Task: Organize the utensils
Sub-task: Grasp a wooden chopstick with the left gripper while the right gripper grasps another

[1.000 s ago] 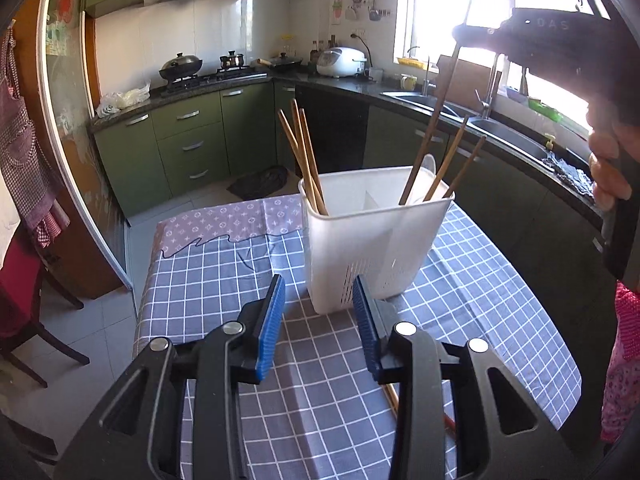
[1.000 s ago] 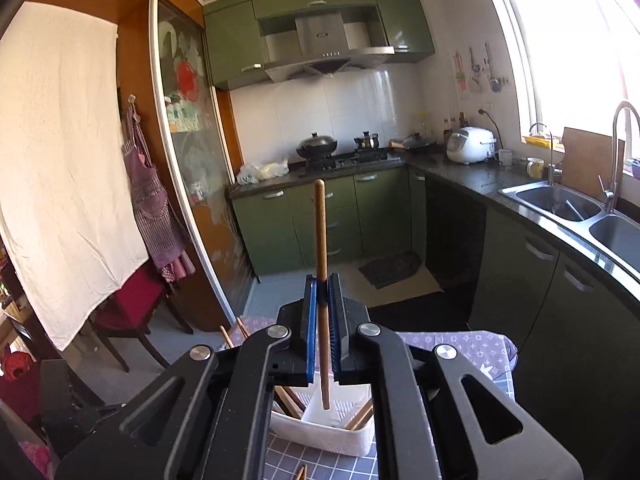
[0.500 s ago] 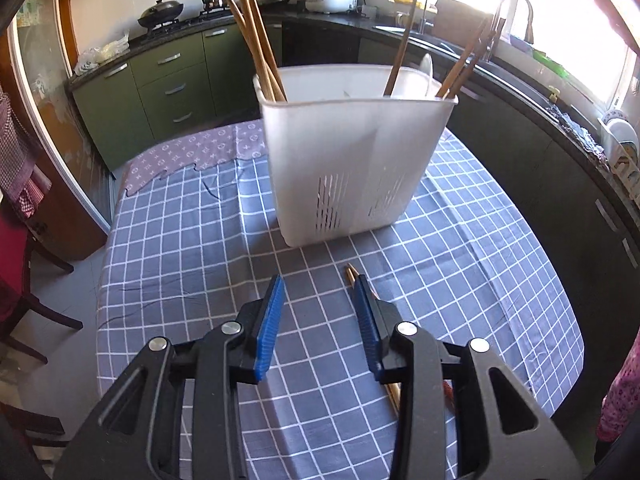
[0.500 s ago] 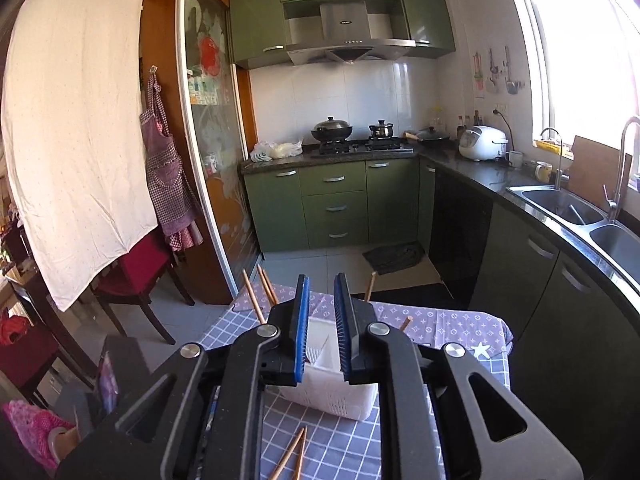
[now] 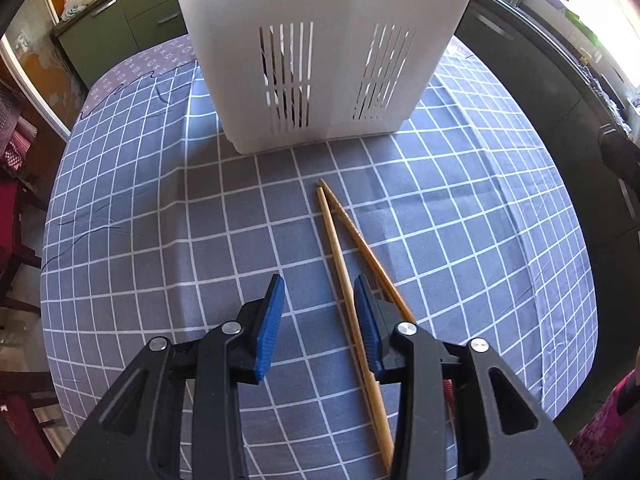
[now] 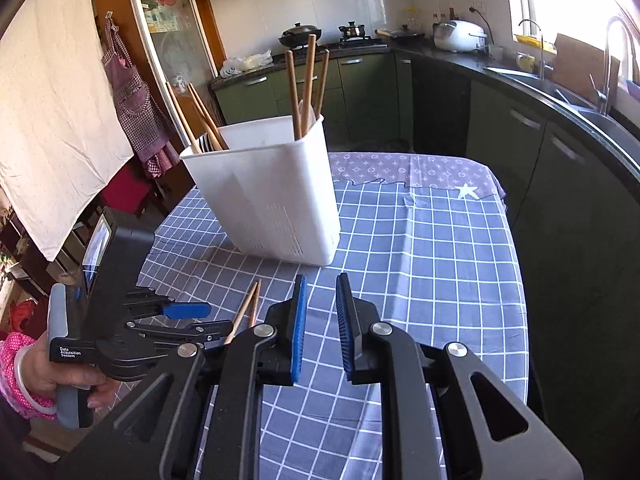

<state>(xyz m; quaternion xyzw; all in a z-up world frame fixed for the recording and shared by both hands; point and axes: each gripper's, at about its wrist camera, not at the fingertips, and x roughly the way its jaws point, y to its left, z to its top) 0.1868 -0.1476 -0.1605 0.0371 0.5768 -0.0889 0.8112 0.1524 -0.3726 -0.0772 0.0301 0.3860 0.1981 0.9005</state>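
Note:
A white slotted utensil holder stands on the checked tablecloth, with brown chopsticks upright in its compartments. Two loose chopsticks lie on the cloth in front of it, a pale one and a darker one, both also in the right wrist view. My left gripper hovers open just above them. The pale chopstick runs between its jaws close to the right finger, and no pad presses on it. My right gripper is narrowly open and empty, above bare cloth right of the holder.
A hand in a pink sleeve holds the left gripper's handle. Green kitchen cabinets, a dark counter with a sink and a stove ring the table. A red chair stands at the table's left edge.
My right gripper let go of the brown chopstick it held over the holder, opened slightly and sank toward the table. My left gripper tipped down and dropped over the two loose chopsticks.

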